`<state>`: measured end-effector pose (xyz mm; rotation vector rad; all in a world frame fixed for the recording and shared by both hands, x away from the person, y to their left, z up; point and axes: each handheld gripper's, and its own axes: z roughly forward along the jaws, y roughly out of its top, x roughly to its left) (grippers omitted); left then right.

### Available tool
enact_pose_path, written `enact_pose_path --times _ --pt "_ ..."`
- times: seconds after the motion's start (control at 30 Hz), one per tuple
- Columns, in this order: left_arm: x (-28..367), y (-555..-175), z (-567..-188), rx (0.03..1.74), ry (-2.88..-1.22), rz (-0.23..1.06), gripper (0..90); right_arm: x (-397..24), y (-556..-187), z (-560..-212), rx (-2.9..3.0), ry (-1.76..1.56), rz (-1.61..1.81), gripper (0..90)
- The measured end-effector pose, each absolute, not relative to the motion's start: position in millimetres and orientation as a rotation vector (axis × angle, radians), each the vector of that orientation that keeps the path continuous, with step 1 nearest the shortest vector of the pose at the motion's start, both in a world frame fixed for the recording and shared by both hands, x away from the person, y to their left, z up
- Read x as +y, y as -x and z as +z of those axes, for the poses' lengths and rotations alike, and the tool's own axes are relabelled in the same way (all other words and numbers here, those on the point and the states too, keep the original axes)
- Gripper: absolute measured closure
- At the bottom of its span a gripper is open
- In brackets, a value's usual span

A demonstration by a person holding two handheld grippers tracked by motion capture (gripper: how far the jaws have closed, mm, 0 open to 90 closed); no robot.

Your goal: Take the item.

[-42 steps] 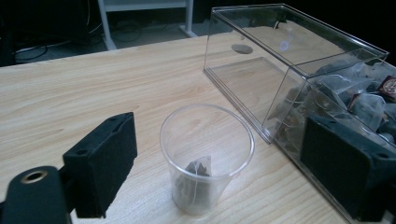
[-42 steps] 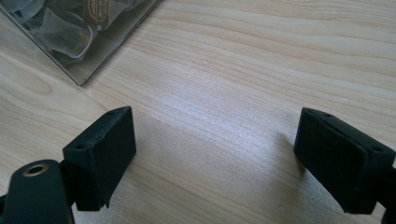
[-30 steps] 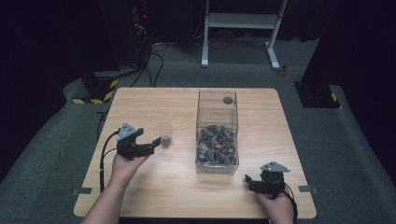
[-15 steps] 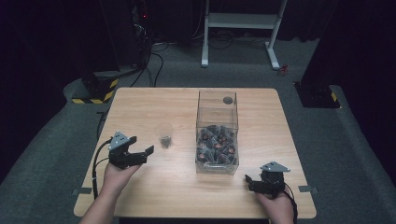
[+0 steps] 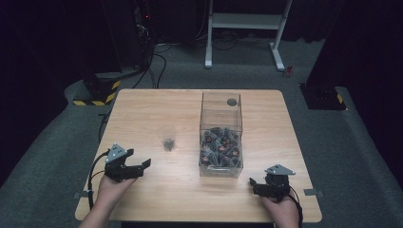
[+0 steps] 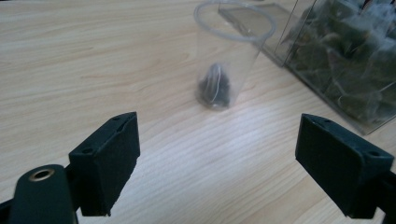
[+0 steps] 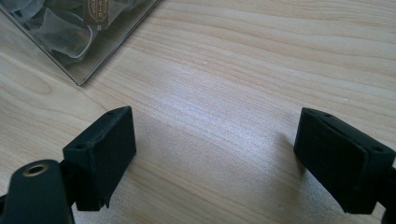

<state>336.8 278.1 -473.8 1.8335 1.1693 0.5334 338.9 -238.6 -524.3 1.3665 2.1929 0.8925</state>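
High view, L to R. Wooden table (image 5: 142,114) on grey carpet, dark surroundings.

L side: left gripper (image 5: 141,165) held in left hand (image 5: 110,190) near front L corner of tabletop, grey three-cornered plate on top, cable trailing off L. Jaws spread wide, nothing between, pointing R along front part of table.

Fwd and R of it: clear plastic cup (image 5: 167,138), upright, resting on table, well apart from left gripper. Small dark tea bag (image 5: 168,144) at cup bottom.

Centre-R: clear box (image 5: 221,134), open top, just R of cup, not touching. Front portion packed with dark pyramid tea bags (image 5: 219,146); rear portion bare apart from dark round spot (image 5: 232,101), nature unclear.

R side: right gripper (image 5: 252,183) held in right hand (image 5: 280,209) near front R corner of table, close to box front corner. Jaws spread, nothing held, pointing L.

Left gripper view: both black pads wide apart at bottom of frame, bare wood between. Cup (image 6: 229,56) ahead, centre; tea bag (image 6: 214,86) inside with white string visible. Box (image 6: 336,60) at upper R, mesh bags pressed to wall.

Right gripper view: pads wide apart over bare wood. Box corner (image 7: 84,28) at upper L; translucent bags and brown label visible inside, label text illegible.
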Motion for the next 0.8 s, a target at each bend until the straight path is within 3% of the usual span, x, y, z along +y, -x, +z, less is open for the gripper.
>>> enact_pose_path --times 0.63,0.8 --pt "279 -315 -526 1.255 -2.026 0.55 14.0 -238 -339 -524 2.191 -1.369 0.892 12.7" --pt "275 -312 -530 1.273 -2.035 0.561 9.2 -238 -339 -524 2.191 -1.369 0.892 12.7"
